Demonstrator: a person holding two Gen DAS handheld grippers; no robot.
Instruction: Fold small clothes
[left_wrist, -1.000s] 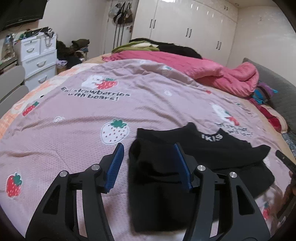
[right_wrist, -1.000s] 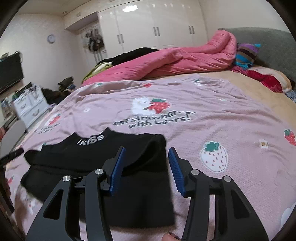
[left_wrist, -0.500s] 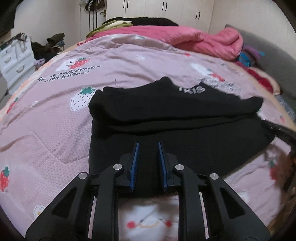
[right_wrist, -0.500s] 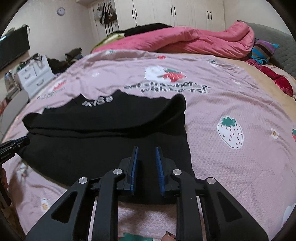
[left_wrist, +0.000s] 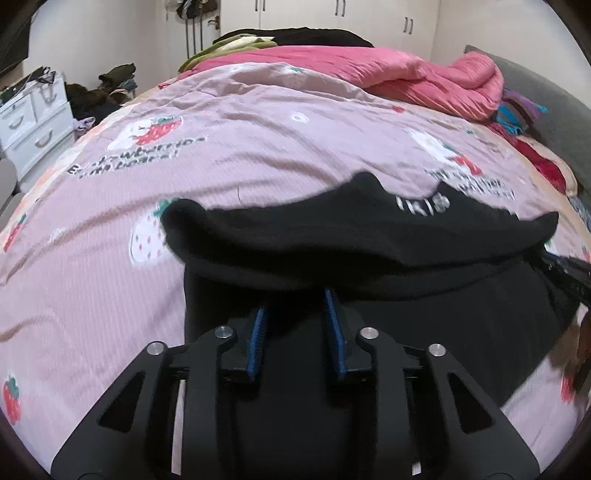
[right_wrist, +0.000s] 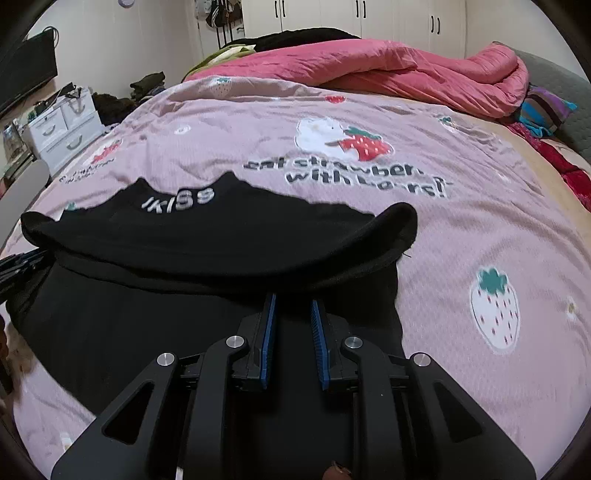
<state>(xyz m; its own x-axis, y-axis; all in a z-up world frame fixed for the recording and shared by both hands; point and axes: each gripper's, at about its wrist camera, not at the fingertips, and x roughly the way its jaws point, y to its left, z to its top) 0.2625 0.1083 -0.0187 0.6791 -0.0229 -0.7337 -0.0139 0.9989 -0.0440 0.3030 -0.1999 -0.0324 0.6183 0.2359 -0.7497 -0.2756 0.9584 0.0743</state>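
Black garment (left_wrist: 369, 236), white lettering near the collar, spread on the pink strawberry-print bedspread (left_wrist: 258, 155), far part doubled over toward the near hem. Left gripper (left_wrist: 295, 314) low over the garment's near left portion, blue pads a little apart and opening, dark cloth between them; grip impossible to confirm. Right gripper (right_wrist: 291, 314) over the near right portion, pads narrowly parted around black fabric; hold likewise unclear. Pink quilt (right_wrist: 388, 70) bunched at the far side.
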